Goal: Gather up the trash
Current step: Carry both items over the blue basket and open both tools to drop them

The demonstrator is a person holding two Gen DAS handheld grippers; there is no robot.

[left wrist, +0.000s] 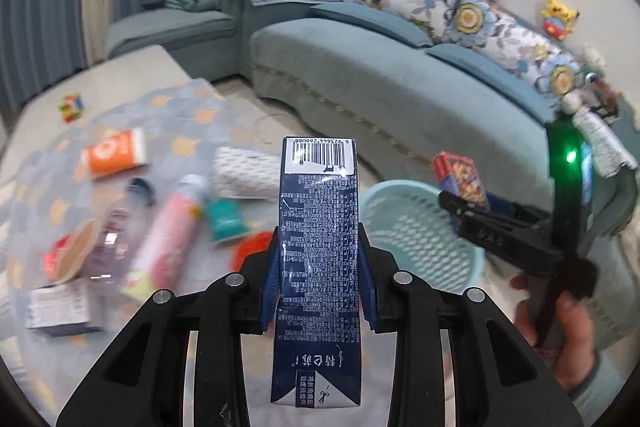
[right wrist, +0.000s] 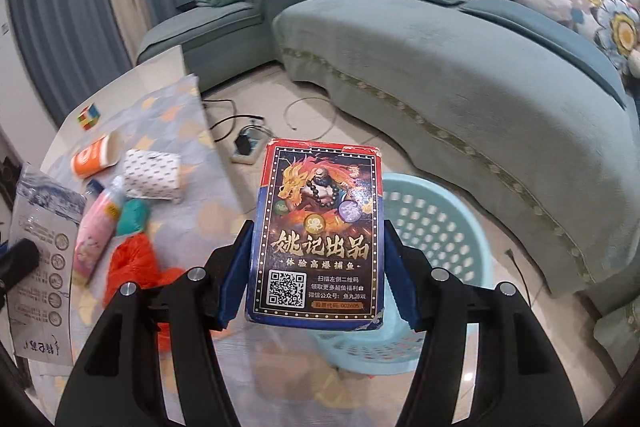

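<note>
Navy carton [left wrist: 318, 259] is clamped in the left gripper [left wrist: 320, 283], card box [right wrist: 320, 243] in the right gripper [right wrist: 320, 279], jaws part-open around each; release over the teal basket [right wrist: 452, 227] beyond them is judged next.

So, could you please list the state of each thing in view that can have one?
left gripper: shut on the dark blue carton
dark blue carton: held, flattened
right gripper: shut on the card box
card box: held upright, closed
teal basket: on the floor, looks empty
orange cup: lying on its side
white patterned cup: lying on its side
pink bottle: lying down
</note>
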